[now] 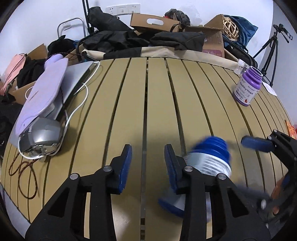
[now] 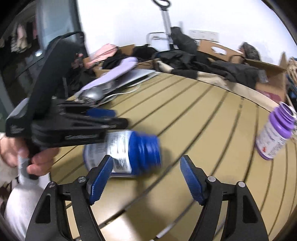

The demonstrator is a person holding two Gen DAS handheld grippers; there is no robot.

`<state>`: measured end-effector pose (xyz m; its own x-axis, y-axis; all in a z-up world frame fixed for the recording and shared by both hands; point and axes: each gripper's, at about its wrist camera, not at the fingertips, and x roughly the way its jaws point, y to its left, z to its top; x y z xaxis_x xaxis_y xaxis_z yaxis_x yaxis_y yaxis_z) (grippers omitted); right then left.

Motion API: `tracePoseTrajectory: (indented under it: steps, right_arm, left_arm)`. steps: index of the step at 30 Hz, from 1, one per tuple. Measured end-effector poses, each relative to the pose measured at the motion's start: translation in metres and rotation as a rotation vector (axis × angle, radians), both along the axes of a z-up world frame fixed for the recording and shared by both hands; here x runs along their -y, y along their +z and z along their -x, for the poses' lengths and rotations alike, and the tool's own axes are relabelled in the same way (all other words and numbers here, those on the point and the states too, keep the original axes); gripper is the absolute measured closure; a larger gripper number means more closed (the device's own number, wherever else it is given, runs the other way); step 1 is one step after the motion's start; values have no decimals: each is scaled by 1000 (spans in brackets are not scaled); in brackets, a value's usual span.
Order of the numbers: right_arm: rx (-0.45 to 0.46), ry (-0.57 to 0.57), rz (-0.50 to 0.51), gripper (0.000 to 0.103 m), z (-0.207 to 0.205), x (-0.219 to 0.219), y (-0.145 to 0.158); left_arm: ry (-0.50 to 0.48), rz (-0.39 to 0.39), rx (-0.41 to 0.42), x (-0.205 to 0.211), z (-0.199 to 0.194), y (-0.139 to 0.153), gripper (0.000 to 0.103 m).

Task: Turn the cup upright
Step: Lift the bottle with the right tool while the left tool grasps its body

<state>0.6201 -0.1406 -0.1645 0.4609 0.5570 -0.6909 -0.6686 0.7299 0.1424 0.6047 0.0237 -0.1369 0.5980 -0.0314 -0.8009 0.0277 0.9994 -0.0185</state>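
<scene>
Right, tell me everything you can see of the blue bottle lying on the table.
The blue bottle lies on its side on the slatted tan table. It looks like plastic, with a blue threaded neck, no cap visible, and a white and silver printed label around the body, too blurred to read. The neck points toward the purple bottle. Both grippers are open: the right gripper sits just in front of it, the left gripper beside it. Whether either touches it cannot be told.

White wall (image 1: 204,9), slatted tan table (image 1: 141,103), tripod (image 1: 271,50).

Blue bottle-like cup (image 2: 126,152) lies sideways on the slatted table (image 2: 204,115).
</scene>
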Motion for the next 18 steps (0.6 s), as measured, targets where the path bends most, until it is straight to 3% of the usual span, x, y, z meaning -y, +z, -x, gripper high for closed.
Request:
tracePoseTrajectory:
  steps: [2, 5, 7, 10, 12, 14, 15, 16, 18]
  right_arm:
    - [-11, -11, 12, 24, -3, 1, -3]
    - [-18, -19, 38, 24, -9, 5, -7]
    - [-23, -38, 40, 24, -12, 8, -8]
    - [-28, -64, 25, 24, -17, 17, -6]
    - [-14, -75, 22, 24, -16, 21, -3]
    - [0, -89, 31, 24, -14, 22, -1]
    - [6, -94, 37, 24, -13, 22, 0]
    - [9, -95, 41, 24, -12, 22, 1]
    - [21, -91, 58, 24, -9, 21, 1]
  left_arm:
    - [-2, 26, 10, -3, 5, 9, 67]
    - [-5, 27, 33, -4, 13, 24, 35]
    - [-33, 46, 43, -3, 22, 33, 24]
    - [-65, 127, -31, 0, 28, 32, 17]
    - [-91, 158, -74, 7, 27, 27, 16]
    - [-94, 108, -124, 18, 19, 17, 16]
    - [-95, 89, -136, 20, 15, 13, 24]
    - [-100, 81, -148, 22, 10, 8, 46]
    - [-93, 103, -175, 18, 4, 2, 45]
